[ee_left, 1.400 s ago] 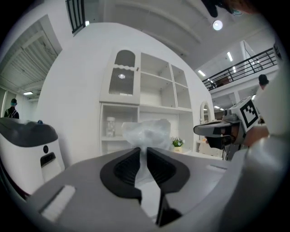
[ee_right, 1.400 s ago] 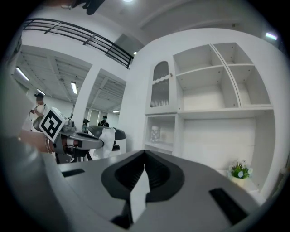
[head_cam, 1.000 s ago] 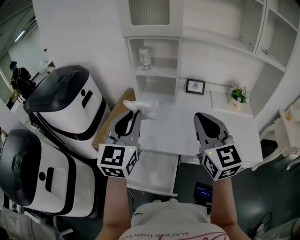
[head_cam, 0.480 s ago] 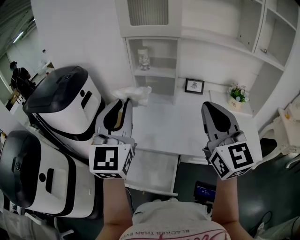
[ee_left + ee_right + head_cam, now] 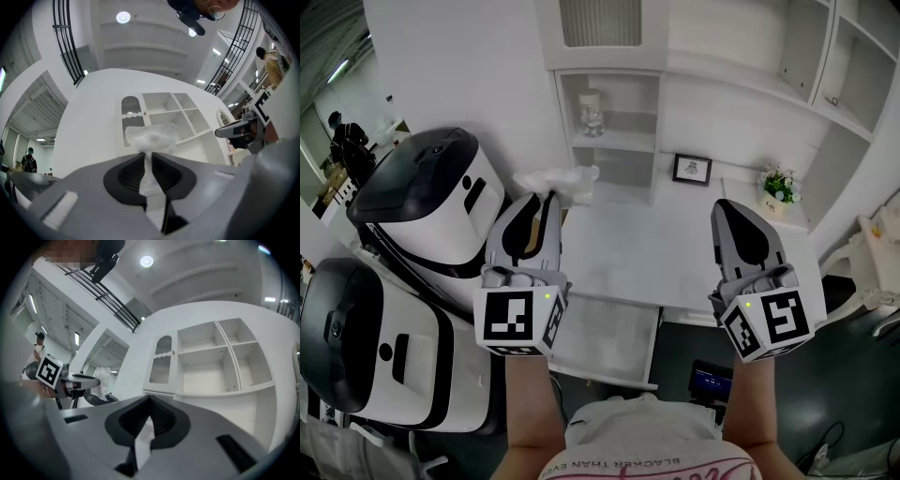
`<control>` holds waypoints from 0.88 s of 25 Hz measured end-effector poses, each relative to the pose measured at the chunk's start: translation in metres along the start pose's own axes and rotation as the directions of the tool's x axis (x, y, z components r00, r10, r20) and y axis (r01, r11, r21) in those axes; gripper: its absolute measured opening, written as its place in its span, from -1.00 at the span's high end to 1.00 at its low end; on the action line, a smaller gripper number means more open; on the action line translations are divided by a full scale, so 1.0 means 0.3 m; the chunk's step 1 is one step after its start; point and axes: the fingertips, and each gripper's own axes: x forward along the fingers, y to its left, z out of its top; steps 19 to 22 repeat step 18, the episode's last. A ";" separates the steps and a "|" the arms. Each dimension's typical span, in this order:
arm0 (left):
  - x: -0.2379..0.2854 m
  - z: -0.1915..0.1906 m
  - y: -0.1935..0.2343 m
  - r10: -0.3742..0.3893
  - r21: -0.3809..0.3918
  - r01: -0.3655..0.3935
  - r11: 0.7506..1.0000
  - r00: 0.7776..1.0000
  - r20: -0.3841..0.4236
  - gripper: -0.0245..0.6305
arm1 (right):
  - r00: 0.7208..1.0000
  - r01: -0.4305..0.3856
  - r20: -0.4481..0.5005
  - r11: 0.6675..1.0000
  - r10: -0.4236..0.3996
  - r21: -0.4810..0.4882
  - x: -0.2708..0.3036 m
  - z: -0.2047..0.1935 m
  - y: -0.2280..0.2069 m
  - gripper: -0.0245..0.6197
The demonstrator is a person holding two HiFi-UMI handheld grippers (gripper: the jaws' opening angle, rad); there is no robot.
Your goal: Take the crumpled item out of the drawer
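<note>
The crumpled item (image 5: 555,180) is a wad of thin white plastic. My left gripper (image 5: 546,199) is shut on its lower end and holds it in the air over the desk's far left corner. In the left gripper view the wad (image 5: 151,136) bulges out above the left gripper (image 5: 149,158), pinched between its dark pads. The drawer (image 5: 619,380) stands pulled out under the white desk (image 5: 647,253), its inside bare. To the right, my right gripper (image 5: 727,206) hovers over the desk. Its jaws meet at the tip (image 5: 150,400) with nothing between them.
Two big white-and-black machines (image 5: 431,202) (image 5: 356,347) stand close on the left. At the back of the desk are a picture frame (image 5: 691,169) and a small flower pot (image 5: 777,190). A glass jar (image 5: 592,112) sits in the shelf unit behind.
My left gripper has carried the crumpled item left and away from me, from over the desk to its left corner. The right gripper has drifted a little to the right.
</note>
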 end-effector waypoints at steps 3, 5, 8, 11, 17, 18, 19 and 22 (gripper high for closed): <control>-0.001 -0.003 0.005 0.006 0.002 -0.006 1.000 1.000 0.001 0.75 | 1.000 0.000 -0.003 1.000 0.000 -0.015 0.001 -0.002 0.009 0.90; -0.002 -0.003 0.006 0.007 0.000 -0.007 1.000 1.000 0.002 0.75 | 1.000 0.002 -0.006 1.000 -0.002 -0.019 0.000 -0.004 0.010 0.90; -0.001 -0.004 0.003 0.004 -0.003 -0.004 1.000 1.000 0.001 0.75 | 1.000 0.007 -0.012 1.000 -0.008 -0.024 -0.002 -0.006 0.005 0.90; -0.003 -0.008 -0.002 -0.002 -0.007 0.002 1.000 1.000 -0.002 0.75 | 1.000 0.013 -0.016 1.000 -0.014 -0.027 -0.008 -0.008 0.000 0.90; 0.000 -0.005 -0.010 -0.006 -0.005 0.006 1.000 1.000 -0.001 0.75 | 1.000 0.015 -0.015 0.999 -0.016 -0.028 -0.014 -0.005 -0.007 0.90; 0.002 -0.004 -0.010 -0.004 -0.007 0.004 1.000 1.000 -0.002 0.75 | 1.000 0.015 -0.014 0.999 -0.016 -0.028 -0.014 -0.005 -0.008 0.90; 0.002 -0.004 -0.010 -0.004 -0.007 0.004 1.000 1.000 -0.002 0.75 | 1.000 0.015 -0.014 0.999 -0.016 -0.028 -0.014 -0.005 -0.008 0.90; 0.002 -0.004 -0.010 -0.004 -0.007 0.004 1.000 1.000 -0.002 0.75 | 1.000 0.015 -0.014 0.999 -0.016 -0.028 -0.014 -0.005 -0.008 0.90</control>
